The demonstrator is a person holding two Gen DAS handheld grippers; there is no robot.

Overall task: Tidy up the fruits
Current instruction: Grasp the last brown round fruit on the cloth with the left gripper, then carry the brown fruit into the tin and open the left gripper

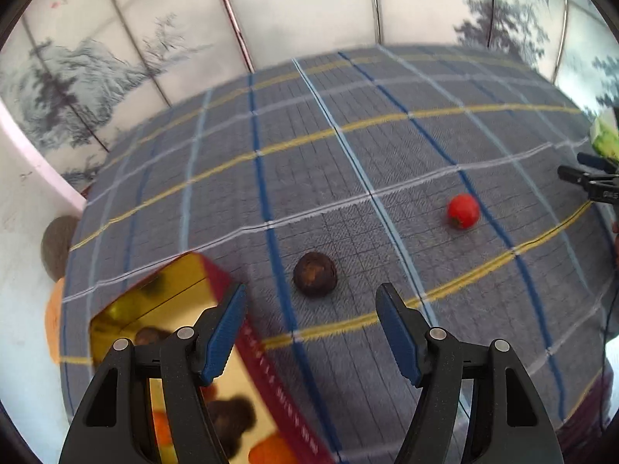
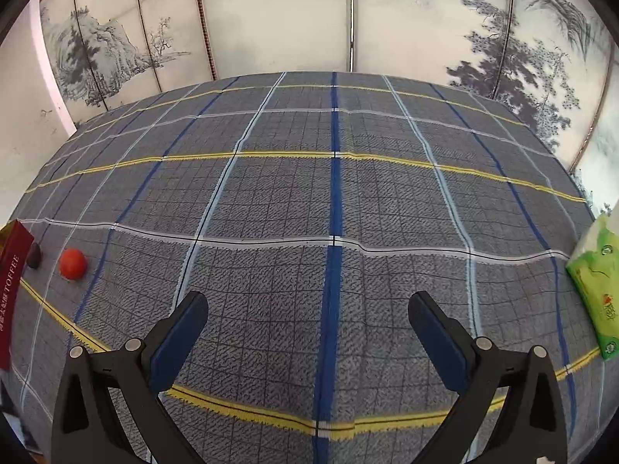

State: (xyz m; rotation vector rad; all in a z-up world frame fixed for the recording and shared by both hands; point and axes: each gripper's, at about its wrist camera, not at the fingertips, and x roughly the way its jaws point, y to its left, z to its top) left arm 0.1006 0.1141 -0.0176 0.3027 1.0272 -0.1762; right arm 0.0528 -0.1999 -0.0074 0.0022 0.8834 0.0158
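A dark brown round fruit lies on the plaid cloth just ahead of my open, empty left gripper. A small red fruit lies farther to the right. A red box with a shiny gold inside sits under my left finger; it holds dark and orange fruits. In the right wrist view my right gripper is open and empty over bare cloth. The red fruit, the dark fruit and the box's red side are at the far left there.
The table has a grey plaid cloth. A green tissue pack lies at its right edge. A painted folding screen stands behind the table. The right gripper's tips show at the left view's right edge.
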